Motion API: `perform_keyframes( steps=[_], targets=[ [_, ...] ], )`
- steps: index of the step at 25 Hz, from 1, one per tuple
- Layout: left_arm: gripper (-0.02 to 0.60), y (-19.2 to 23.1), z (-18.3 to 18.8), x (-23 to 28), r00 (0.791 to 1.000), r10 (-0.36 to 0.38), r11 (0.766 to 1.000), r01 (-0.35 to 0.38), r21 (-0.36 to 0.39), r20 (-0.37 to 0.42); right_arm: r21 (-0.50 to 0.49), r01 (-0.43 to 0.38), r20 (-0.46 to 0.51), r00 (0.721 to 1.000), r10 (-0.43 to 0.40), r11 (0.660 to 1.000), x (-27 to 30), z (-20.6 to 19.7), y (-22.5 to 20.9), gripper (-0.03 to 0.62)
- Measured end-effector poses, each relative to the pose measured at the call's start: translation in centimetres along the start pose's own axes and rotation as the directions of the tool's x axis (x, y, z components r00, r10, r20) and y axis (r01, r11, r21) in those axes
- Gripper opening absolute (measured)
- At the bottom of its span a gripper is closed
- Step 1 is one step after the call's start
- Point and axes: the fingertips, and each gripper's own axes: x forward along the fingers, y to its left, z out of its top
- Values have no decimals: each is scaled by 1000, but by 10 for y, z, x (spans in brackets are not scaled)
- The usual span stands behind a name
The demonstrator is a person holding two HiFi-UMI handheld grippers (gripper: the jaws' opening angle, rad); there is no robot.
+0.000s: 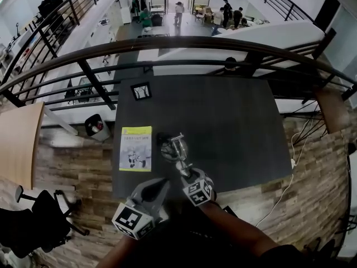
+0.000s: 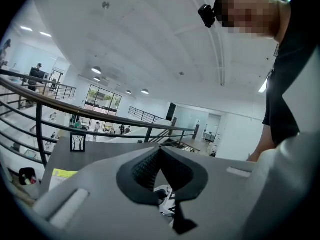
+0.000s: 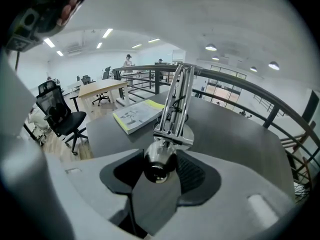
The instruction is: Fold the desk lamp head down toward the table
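A chrome desk lamp (image 1: 173, 148) stands on the dark table (image 1: 234, 127) near its front edge. In the right gripper view its twin rod arm (image 3: 177, 96) rises from a round base (image 3: 194, 130). The small chrome lamp head (image 3: 159, 160) lies between the pads of my right gripper (image 3: 159, 170), which is shut on it and points steeply down. My right gripper (image 1: 184, 170) reaches in from the front edge in the head view. My left gripper (image 1: 163, 182) hangs just left of it, off the lamp. Its jaws (image 2: 160, 150) meet at the tips with nothing between them.
A yellow and white booklet (image 1: 135, 148) lies left of the lamp. A small black picture frame (image 1: 141, 90) stands at the table's far left corner. A dark railing (image 1: 184, 46) curves behind the table. A black office chair (image 1: 33, 222) and a wooden desk (image 1: 19, 144) stand to the left.
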Motion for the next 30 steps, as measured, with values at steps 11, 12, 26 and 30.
perform_keyframes(
  steps=[11,12,26,30],
  targets=[
    [2,-1,-2,-4,1000,5,1000,-5,8,-15,-9,10,-11,1000,-11,1000,8,-1,-4,209],
    [2,-2,-1,-5,1000,4,1000,-4,8,-11,-9,11,-12,1000,-11,1000,7,0,-4,209],
    [2,-9,32,-15,994,-69,996,64,63,88,97,-17,211,978,-4,995,-75,93,-1,204],
    [2,-13,44,-17,989,-92,993,82,85,119,74,-56,381,924,24,996,-123,144,14,159]
  ],
)
